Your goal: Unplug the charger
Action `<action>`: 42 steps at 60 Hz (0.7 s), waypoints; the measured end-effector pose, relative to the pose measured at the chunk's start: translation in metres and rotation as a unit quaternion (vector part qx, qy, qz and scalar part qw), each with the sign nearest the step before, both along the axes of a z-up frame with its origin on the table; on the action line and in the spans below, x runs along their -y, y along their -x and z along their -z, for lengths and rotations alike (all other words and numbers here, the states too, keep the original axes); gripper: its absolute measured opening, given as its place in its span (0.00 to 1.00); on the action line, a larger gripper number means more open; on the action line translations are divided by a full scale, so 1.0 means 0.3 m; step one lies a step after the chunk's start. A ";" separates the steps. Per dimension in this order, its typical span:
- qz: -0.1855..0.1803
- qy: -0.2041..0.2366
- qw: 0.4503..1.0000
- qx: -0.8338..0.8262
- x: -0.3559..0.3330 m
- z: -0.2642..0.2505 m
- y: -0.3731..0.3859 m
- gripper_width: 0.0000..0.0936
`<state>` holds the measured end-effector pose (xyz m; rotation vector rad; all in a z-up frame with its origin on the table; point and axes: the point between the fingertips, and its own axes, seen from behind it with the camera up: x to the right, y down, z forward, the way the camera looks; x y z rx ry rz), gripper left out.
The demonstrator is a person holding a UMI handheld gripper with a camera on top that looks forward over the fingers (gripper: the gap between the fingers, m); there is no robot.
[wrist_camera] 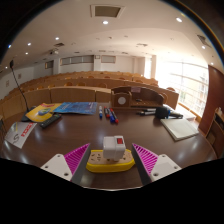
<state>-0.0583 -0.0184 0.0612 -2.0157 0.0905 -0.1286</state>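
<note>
The gripper [110, 160] hung low over the near edge of a dark brown table [70, 135], its two fingers spread apart with a clear gap at either side of what stood between them. That was a yellow power strip [110, 162], lying flat on the table close to its near edge, with a white charger [114, 145] plugged into its top and standing upright. The pink pads [76, 156] on the inner faces of the fingers flanked the strip without touching it, so far as could be seen. Farther back, toward the left side of the table, lay a blue and yellow object [42, 115] and a blue book [73, 108]; a paper sheet [20, 134] rested near the left edge. A few small blue and red items [107, 115] lay around the middle, too small to make out. Toward the far edge stood a brown wooden box [134, 98], with a dark object [163, 112] just beside it, and a white book [181, 128] lay toward the right edge. Behind the table, rows of wooden seats [90, 82] filled a large hall with bright windows [185, 75] on the right.
</note>
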 end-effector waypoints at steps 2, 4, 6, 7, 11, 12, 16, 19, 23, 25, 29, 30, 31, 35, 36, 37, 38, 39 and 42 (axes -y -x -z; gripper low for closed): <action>0.000 -0.001 1.000 0.002 -0.030 0.015 -0.020 0.88; -0.001 -0.001 1.000 0.001 -0.062 0.024 -0.012 0.85; -0.001 -0.001 1.000 0.000 -0.084 0.034 -0.013 0.81; -0.001 0.001 1.000 0.000 -0.091 0.041 -0.014 0.77; 0.002 0.006 1.000 -0.004 -0.112 0.059 -0.021 0.59; 0.003 0.006 1.000 -0.005 -0.116 0.062 -0.022 0.54; 0.005 0.002 1.000 -0.012 -0.124 0.061 -0.030 0.44; 0.004 0.002 1.000 -0.018 -0.121 0.061 -0.025 0.42; 0.002 0.001 1.000 -0.025 -0.116 0.062 -0.023 0.37; 0.001 0.002 1.000 -0.026 -0.119 0.063 -0.023 0.34; 0.000 0.004 1.000 -0.027 -0.124 0.062 -0.021 0.29; 0.001 0.003 1.000 -0.029 -0.123 0.060 -0.021 0.29; 0.001 0.001 1.000 -0.030 -0.124 0.058 -0.021 0.28; 0.002 0.002 0.999 -0.034 -0.124 0.055 -0.026 0.27; 0.001 0.006 0.999 -0.032 -0.122 0.057 -0.027 0.27; 0.000 0.008 0.999 -0.034 -0.120 0.057 -0.028 0.27; 0.000 0.009 0.999 -0.038 -0.117 0.056 -0.029 0.27; 0.000 0.010 0.999 -0.044 -0.125 0.054 -0.026 0.27; -0.006 0.014 0.998 -0.055 -0.116 0.052 -0.024 0.27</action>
